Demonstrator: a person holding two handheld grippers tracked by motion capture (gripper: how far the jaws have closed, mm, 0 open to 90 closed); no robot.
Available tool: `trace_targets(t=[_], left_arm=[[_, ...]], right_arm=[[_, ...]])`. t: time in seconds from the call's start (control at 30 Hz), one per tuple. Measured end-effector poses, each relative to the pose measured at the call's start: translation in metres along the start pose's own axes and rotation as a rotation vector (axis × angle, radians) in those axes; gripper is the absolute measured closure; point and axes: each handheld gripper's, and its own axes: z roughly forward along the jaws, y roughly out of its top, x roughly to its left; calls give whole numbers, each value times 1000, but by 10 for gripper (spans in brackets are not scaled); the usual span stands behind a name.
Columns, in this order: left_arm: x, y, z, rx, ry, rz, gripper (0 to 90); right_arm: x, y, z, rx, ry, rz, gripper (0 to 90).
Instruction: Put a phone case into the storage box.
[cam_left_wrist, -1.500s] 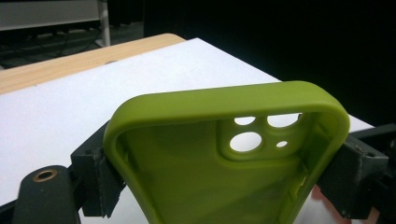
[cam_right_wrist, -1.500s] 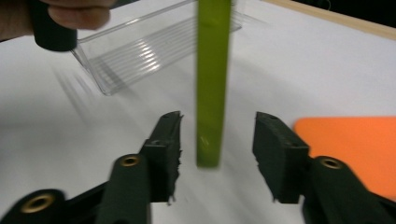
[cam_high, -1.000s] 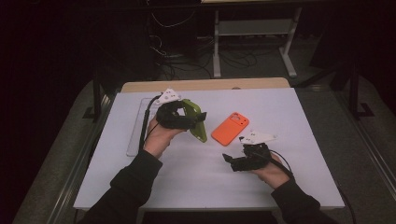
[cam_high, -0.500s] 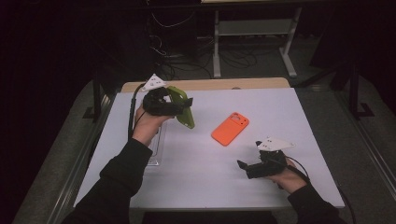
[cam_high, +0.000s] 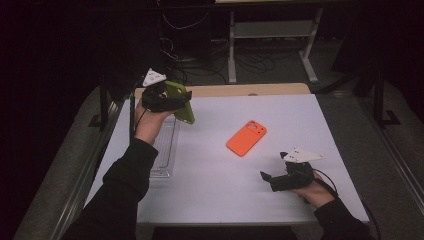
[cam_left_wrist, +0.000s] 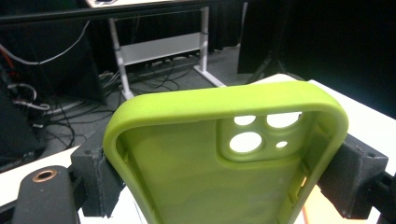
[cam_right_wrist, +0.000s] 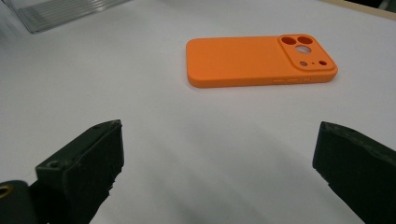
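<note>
The green phone case (cam_left_wrist: 224, 158), clamped across its width in the left gripper (cam_high: 167, 97) fingers, has risen toward the bench's (cam_high: 210, 190) far-left corner; the right gripper (cam_high: 272, 177), fingers just spread empty, has retreated from the orange case (cam_high: 246, 138) lying mid-bench, dark room behind

Phone case (cam_high: 246, 138) right of tray (cam_high: 162, 152)

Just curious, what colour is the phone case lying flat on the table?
Orange. The phone case shows best in the right gripper view.
</note>
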Motion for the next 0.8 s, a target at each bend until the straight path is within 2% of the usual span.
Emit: trace_targets(t=[0.1, 0.17, 0.27, 0.53, 0.6, 0.67, 0.8], left_arm=[[6, 2, 4, 7, 23, -24, 143], [11, 4, 6, 25, 44, -22, 143], [18, 6, 10, 26, 86, -25, 143], [38, 9, 20, 51, 206, -29, 143], [41, 8, 23, 51, 236, -32, 143], [43, 6, 26, 60, 277, -18, 143], [52, 0, 34, 95, 311, -28, 143]], right_arm=[[2, 0, 0, 15, 6, -1, 12], [2, 0, 1, 12, 4, -14, 13], [4, 0, 1, 19, 4, -3, 12], [3, 1, -1, -1, -7, -5, 13], [2, 1, -1, -2, -8, -6, 13], [2, 1, -1, -3, -11, -8, 14], [3, 1, -3, -12, -12, -7, 15]])
